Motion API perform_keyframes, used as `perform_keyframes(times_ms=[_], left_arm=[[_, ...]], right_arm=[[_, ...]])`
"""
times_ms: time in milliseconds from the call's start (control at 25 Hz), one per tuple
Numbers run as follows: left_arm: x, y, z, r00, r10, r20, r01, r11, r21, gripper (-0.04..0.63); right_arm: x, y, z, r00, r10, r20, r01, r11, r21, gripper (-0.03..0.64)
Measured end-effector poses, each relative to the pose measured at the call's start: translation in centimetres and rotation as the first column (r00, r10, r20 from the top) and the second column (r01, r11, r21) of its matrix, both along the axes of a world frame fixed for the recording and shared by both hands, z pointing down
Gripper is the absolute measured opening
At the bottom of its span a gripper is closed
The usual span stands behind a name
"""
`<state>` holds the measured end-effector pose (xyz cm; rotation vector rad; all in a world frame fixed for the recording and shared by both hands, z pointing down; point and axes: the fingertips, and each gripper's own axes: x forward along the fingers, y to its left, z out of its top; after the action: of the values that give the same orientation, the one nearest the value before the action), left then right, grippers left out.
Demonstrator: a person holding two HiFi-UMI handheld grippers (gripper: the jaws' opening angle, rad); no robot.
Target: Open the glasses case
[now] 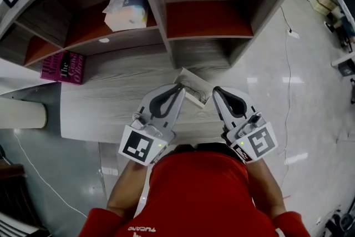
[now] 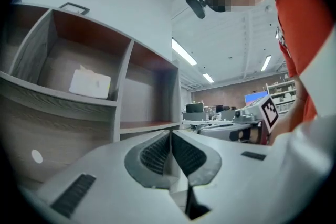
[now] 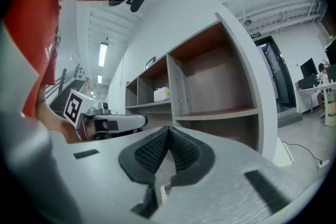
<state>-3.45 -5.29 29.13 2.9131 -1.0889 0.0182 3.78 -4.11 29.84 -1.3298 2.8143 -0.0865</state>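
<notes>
Your left gripper (image 1: 179, 88) is shut tight. In the left gripper view its two dark pads (image 2: 157, 155) meet at the tip, and nothing is between them. Your right gripper (image 1: 217, 90) is shut tight too. In the right gripper view its pads (image 3: 185, 152) press on each other, and it holds nothing.

In the head view you hold both grippers up in front of your red shirt (image 1: 199, 191). The left one points to 1 o'clock and the right one points to 11 o'clock, so the two tips lean toward each other. Each gripper view shows the other gripper off to the side.

A white case (image 1: 193, 85) lies on the grey table (image 1: 111, 102) at 12 o'clock from you, in the gap between the two tips. It looks like the glasses case, but the grippers hide part of it. I cannot tell if its lid is open or closed. Neither gripper touches it.

Behind the table, at 12 o'clock, stands a grey shelf (image 1: 166, 41) with red floors. A white packet (image 1: 127, 5) sits in the shelf box at 11 o'clock. A pink book (image 1: 64, 67) lies at 10 o'clock, at the shelf's left end. A shiny floor (image 1: 310, 97) with a thin white cable (image 1: 287, 64) is at 3 o'clock.
</notes>
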Motion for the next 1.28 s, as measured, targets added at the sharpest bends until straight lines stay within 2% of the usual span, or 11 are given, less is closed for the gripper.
perform_keyframes(times_ms=[200, 480, 1280], left_arm=[[-0.5, 1.0, -1.4, 0.999, -0.031, -0.034, 0.033, 0.998, 0.06, 0.011], [-1.2, 1.6, -1.8, 0.997, -0.068, -0.029, 0.071, 0.994, 0.082, 0.009], [-1.0, 1.7, -1.4, 0.998, -0.063, -0.019, 0.064, 0.995, 0.072, 0.009]], right_arm=[[-0.7, 1.8, -2.2, 0.999, -0.008, 0.037, 0.005, 0.998, 0.059, 0.005], [-1.6, 2.8, -2.7, 0.999, -0.03, 0.046, 0.026, 0.997, 0.075, 0.003], [-1.6, 2.7, -2.1, 0.999, -0.042, 0.027, 0.04, 0.997, 0.066, 0.003]])
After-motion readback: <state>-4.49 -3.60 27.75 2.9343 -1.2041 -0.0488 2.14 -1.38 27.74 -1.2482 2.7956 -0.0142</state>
